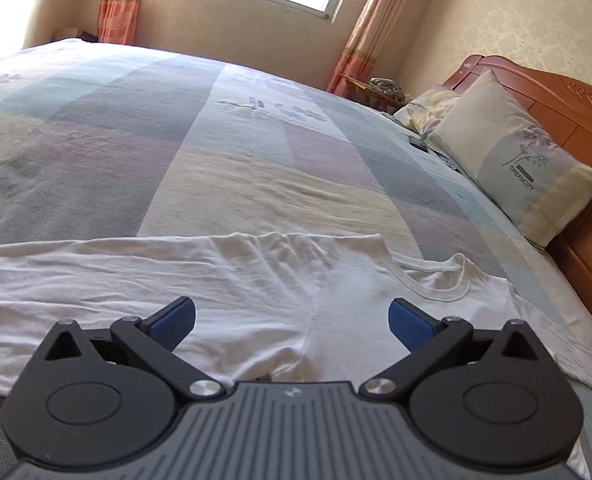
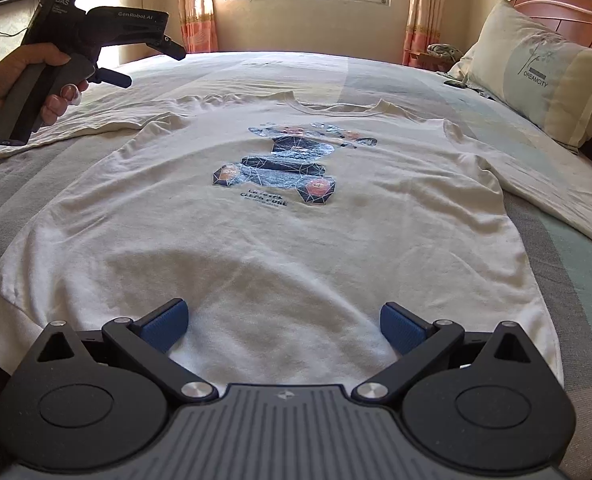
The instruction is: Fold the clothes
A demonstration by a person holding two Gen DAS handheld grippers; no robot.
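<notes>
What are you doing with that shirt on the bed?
A person is getting ready to fold a white T-shirt with a bear print, using a gripper in each hand. The shirt lies spread flat, print up, on the checked bed sheet. The right gripper hovers open over the shirt's bottom hem. The left gripper is open above one sleeve, near the collar. Neither has grabbed any cloth, so no fold is made yet.
</notes>
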